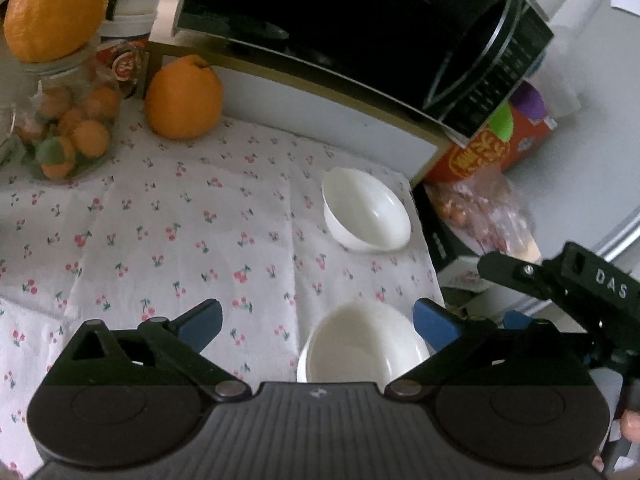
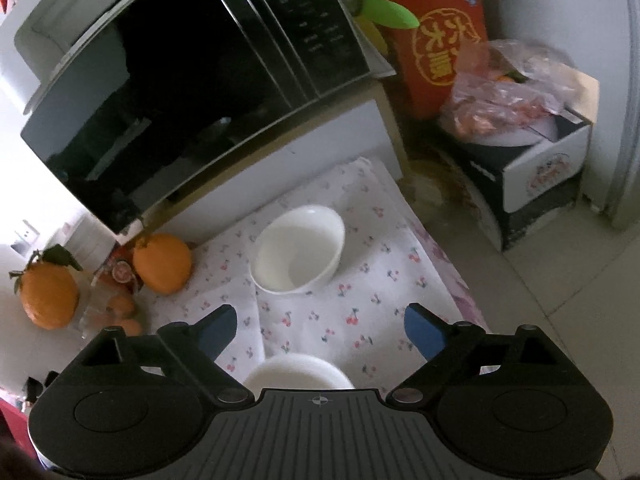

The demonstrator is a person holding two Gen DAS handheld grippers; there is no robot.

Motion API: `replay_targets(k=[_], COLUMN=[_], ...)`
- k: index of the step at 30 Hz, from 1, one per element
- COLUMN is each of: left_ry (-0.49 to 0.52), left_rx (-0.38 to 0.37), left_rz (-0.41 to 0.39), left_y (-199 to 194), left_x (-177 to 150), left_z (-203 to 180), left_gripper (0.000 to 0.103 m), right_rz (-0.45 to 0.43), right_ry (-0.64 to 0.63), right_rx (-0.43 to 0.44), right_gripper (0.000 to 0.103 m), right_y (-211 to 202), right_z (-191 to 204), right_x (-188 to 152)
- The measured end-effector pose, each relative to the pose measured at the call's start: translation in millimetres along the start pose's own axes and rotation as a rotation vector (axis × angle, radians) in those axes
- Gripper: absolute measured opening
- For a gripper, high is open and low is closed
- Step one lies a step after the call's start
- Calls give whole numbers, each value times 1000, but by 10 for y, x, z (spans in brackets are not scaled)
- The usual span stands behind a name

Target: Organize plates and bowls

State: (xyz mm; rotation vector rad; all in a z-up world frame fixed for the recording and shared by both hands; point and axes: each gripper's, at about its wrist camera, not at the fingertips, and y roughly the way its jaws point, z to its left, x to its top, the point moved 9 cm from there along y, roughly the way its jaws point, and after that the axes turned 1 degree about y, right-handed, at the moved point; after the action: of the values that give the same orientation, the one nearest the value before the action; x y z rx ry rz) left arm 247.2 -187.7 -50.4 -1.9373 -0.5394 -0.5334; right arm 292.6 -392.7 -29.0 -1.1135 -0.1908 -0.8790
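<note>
— Cherry-print cloth [image 1: 160,240] covers the table beneath the microwave [image 1: 340,20]. How many bowls?
— Two, both empty: far bowl [image 1: 366,210] nearer the microwave, near bowl [image 1: 360,348] close before it.
— Grippers?
— Left gripper [image 1: 318,320] and right gripper [image 2: 320,330] hold nothing, jaws apart.
— Else?
— Fruit-filled jar [image 1: 68,132] left of the microwave.

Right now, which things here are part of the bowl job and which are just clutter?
Job:
- far white bowl
- near white bowl
- left claw, open
- right claw, open

Clutter:
- microwave
- orange
- jar of small fruit
- red box
- cherry-print cloth
</note>
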Motion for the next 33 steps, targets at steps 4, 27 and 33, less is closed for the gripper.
replay_targets(k=[4,27,33], left_ry=[38,124,158], left_rx=[41,-23,-44], left_rz=[-14,-12,7], left_y=[120,1104,1215], left_x=[164,636,626], left_z=[34,17,-1], left_gripper=[102,86,53], right_rz=[0,-3,-24], right_ry=[-6,240,240], right_rx=[6,165,147], right_gripper=[92,92,66], right_y=[170,1118,1204], right_z=[-58,-328,-285], right_x=[117,204,164])
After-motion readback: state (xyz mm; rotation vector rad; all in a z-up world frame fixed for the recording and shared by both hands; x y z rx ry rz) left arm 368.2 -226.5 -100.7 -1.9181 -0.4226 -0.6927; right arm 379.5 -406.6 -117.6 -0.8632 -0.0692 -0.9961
